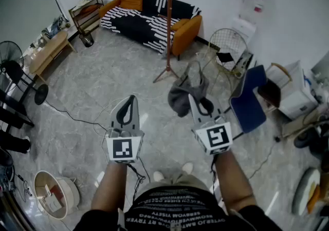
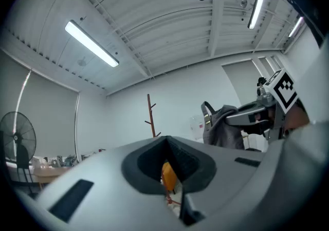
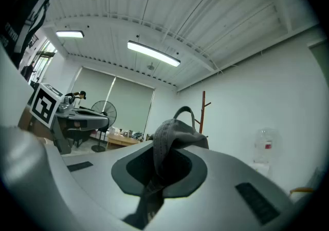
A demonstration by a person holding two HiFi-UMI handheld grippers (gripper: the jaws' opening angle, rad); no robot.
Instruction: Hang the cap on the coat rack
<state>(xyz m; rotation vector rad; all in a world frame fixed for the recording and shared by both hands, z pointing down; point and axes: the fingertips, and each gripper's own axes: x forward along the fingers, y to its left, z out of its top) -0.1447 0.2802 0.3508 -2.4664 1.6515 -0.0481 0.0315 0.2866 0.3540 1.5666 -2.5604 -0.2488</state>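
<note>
right gripper is clamped on a fold of the grey cap, which hangs limp just ahead of me, while the left gripper is pressed together with nothing in it. the wooden coat rack stands well apart at the far side by the orange striped sofa, so i reckon the floppy cloth could slide off a thin peg, or a nudge could rock that slim pole. glossy pale marble floor, black cable trailing near left, a trip risk walking in.
</note>
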